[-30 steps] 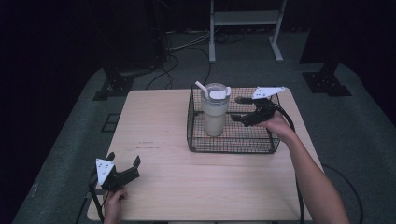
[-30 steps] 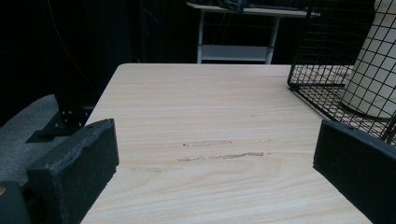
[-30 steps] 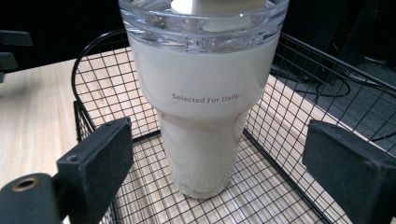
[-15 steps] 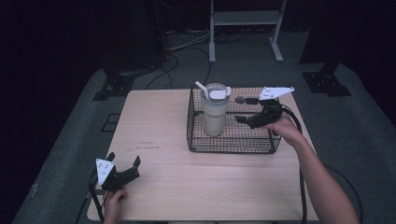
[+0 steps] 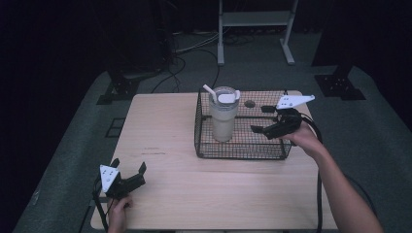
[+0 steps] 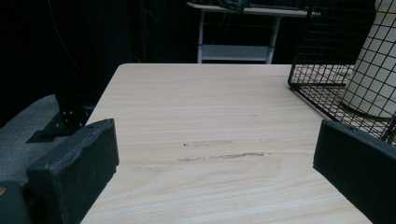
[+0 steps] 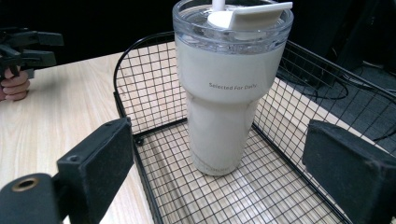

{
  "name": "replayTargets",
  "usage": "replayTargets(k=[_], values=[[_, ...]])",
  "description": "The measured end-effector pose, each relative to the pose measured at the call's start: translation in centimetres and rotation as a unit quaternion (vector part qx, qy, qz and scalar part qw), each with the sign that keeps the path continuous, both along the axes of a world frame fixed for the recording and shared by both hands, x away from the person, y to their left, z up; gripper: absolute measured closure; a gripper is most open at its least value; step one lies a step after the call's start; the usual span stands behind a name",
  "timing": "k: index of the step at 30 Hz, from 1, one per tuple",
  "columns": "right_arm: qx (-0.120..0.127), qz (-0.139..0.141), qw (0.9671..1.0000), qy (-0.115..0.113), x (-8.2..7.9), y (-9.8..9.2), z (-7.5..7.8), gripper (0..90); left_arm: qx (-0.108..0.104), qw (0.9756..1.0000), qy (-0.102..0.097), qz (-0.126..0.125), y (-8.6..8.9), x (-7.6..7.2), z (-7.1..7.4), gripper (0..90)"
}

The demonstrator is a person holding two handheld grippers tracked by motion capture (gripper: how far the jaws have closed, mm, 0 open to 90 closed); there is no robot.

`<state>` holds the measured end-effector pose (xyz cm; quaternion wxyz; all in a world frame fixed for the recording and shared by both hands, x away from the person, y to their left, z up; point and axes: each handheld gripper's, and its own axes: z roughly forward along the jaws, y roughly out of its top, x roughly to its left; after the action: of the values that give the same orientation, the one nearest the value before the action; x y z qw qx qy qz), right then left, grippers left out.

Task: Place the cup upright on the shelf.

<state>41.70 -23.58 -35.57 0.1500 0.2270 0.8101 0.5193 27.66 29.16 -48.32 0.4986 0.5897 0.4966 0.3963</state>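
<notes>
The tumbler point(image 7: 231, 88) stands upright in the wire basket point(image 5: 204, 124); it looks rigid, smooth, probably slippery and top-heavy, so grip the narrower lower body. The right gripper point(image 5: 265, 119), at its 3 o'clock, gapes empty; the left gripper point(image 5: 128, 171), at 7 o'clock, is likewise spread

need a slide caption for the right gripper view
Open right gripper faces a cream tumbler standing upright in a wire basket.

The right forearm reaches forward and left from the lower right, its hand holding the right claw point(image 5: 262, 119) raised with jaws spread wide. At the lower left, the left hand point(image 5: 118, 211) holds the left claw point(image 5: 128, 169) low, jaws also wide apart.
</notes>
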Motion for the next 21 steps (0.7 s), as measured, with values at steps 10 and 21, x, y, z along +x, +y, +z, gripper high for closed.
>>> replayTargets(k=[10,21], values=[[-0.002,0.000,1.0000,-0.001,-1.9,-1.3,-0.3,8.2,0.004,1.0000,-0.002,0.000,-0.1,0.0,0.0,0.0],[0.006,0.004,1.0000,0.002,-3.7,-2.2,-1.1,8.2,0.006,1.0000,0.000,-0.001,-0.1,0.0,0.0,0.0]])
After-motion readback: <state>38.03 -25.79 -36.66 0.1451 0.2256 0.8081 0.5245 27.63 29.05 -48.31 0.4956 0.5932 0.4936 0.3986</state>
